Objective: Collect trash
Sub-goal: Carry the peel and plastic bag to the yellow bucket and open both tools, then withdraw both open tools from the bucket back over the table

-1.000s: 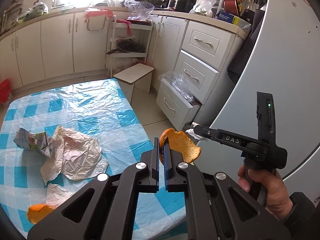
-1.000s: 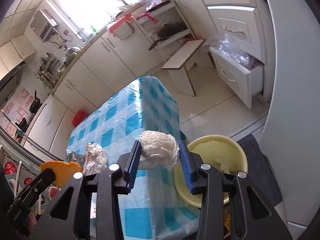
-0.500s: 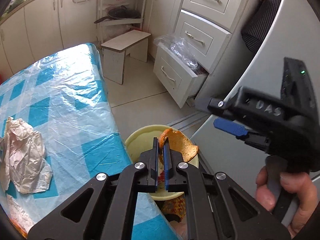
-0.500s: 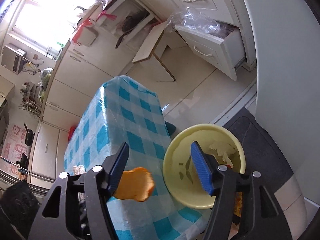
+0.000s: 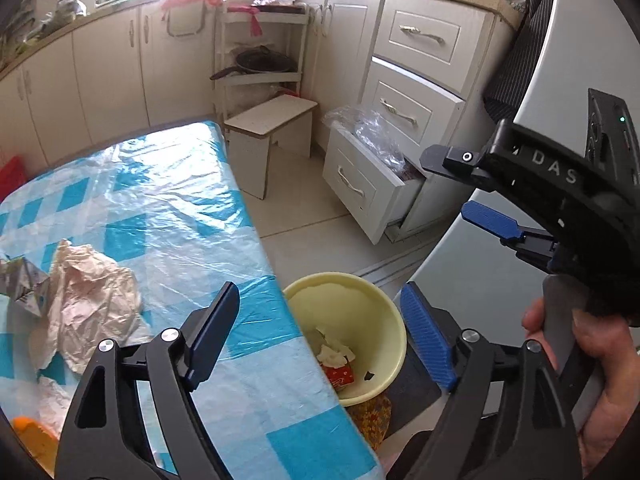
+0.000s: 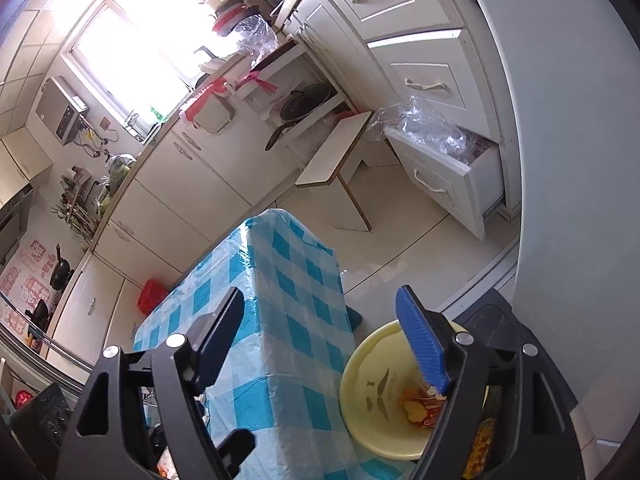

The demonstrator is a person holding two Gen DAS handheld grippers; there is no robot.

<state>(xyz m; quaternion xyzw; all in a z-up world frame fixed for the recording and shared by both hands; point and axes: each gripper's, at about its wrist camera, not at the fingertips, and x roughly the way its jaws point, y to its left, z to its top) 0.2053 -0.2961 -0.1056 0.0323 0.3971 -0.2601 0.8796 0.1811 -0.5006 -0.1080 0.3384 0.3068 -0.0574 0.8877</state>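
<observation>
Trash (image 5: 335, 364) in bin (image 5: 376, 308); orange peel (image 6: 412, 406) right-view only.

White stool (image 5: 269, 120) beside checked table (image 5: 172, 200); bottom drawer (image 5: 372, 184) ajar.

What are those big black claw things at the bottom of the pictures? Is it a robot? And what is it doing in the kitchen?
No robot: a person holds a grabber tool in each hand, and each tool carries a camera looking along its two fingers. One picture comes from the left gripper, the other from the right gripper. Both are open and hold nothing. The left view also shows the person's hand gripping the right tool. On the table lie crumpled paper, a squashed carton and an orange peel. Beside the table on the floor stands a yellow bin with trash inside.
</observation>
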